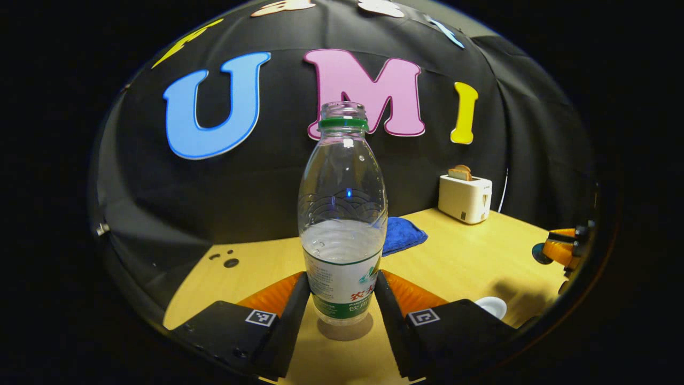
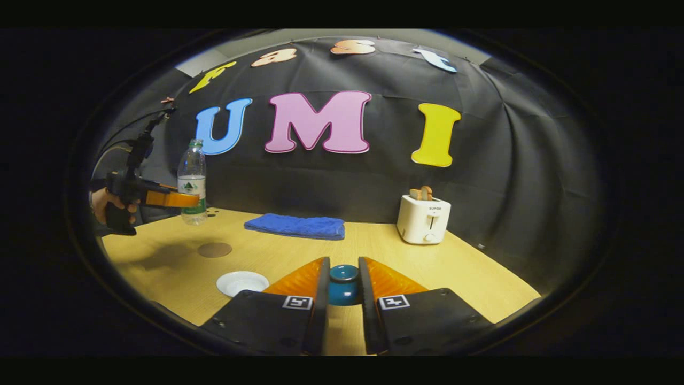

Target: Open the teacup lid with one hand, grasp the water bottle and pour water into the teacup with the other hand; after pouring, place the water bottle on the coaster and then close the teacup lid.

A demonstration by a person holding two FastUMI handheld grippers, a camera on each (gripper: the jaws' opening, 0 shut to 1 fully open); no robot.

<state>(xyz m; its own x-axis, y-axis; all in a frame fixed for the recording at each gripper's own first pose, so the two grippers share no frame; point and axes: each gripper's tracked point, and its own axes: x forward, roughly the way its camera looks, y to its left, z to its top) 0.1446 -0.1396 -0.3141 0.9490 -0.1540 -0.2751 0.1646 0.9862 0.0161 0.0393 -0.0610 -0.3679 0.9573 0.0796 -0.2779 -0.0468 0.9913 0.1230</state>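
Note:
A clear water bottle [image 1: 342,214], uncapped and about half full, stands upright on the wooden table. My left gripper [image 1: 342,280] is shut on its labelled lower part, one finger pressed to each side. In the right gripper view that bottle [image 2: 192,179] and the left gripper [image 2: 193,200], held by a hand, sit at the far left. My right gripper [image 2: 343,278] is shut on the teal teacup lid [image 2: 343,289], held above the table. The white teacup [image 2: 242,282] lies uncovered to its lower left. A round brown coaster [image 2: 214,249] lies beyond the cup. The right gripper [image 1: 548,247] also appears at the right edge of the left gripper view.
A folded blue cloth [image 2: 295,226] lies at the back of the table [image 2: 459,267]. A white toaster [image 2: 423,218] with bread in it stands at the back right. Black cloth walls close the table off behind.

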